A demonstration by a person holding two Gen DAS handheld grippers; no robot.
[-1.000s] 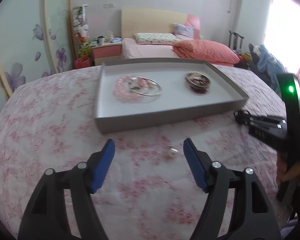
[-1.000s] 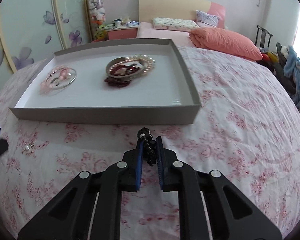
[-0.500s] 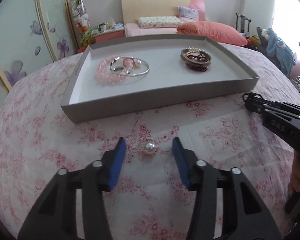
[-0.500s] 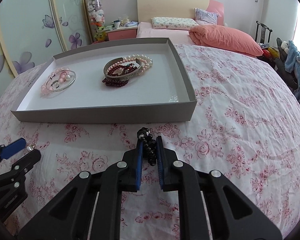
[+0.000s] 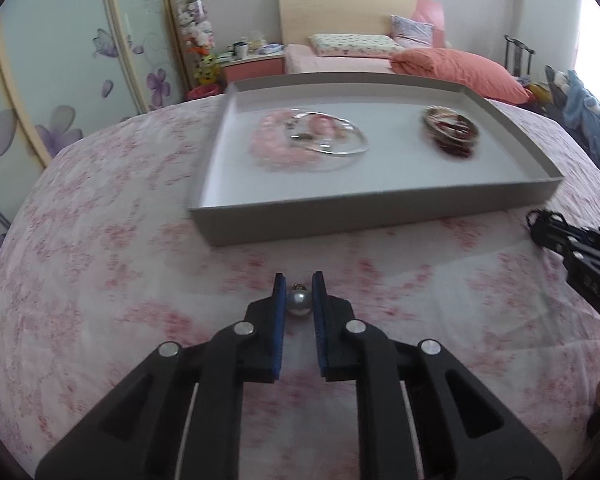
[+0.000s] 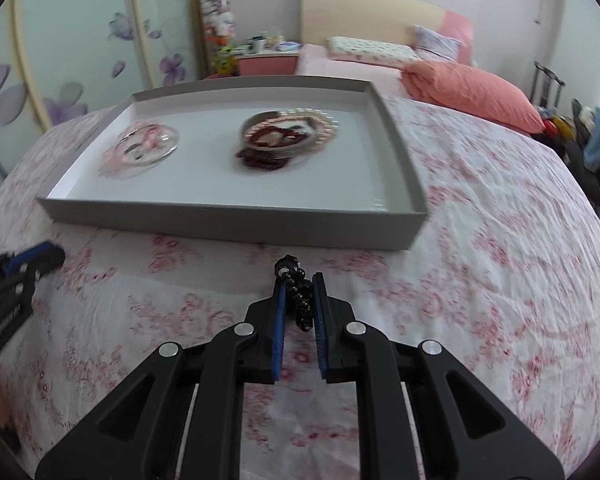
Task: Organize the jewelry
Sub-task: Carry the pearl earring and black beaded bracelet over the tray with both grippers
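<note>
A grey pearl earring [image 5: 299, 303] sits between the blue pads of my left gripper [image 5: 299, 289], which is shut on it just above the floral cloth. My right gripper [image 6: 299, 289] is shut on a string of black beads [image 6: 298, 295] that pokes out past its fingertips. The grey tray [image 5: 374, 214] lies beyond both grippers. It holds a pink bead bracelet with a silver bangle [image 5: 324, 140] at its left and a pile of dark red beads and a pearl strand [image 6: 288, 136] at its right.
The round table wears a pink floral cloth [image 5: 112, 272]. Behind it stand a bed with an orange duvet [image 5: 452, 68], a pink nightstand [image 5: 254, 66] and flowered wardrobe doors [image 5: 60, 80]. The right gripper's tip [image 5: 556, 232] shows at the left wrist view's right edge.
My left gripper moved down over the pearl earring and closed its jaws from wide open onto it. The right gripper stayed shut on the black beads, almost in place.
</note>
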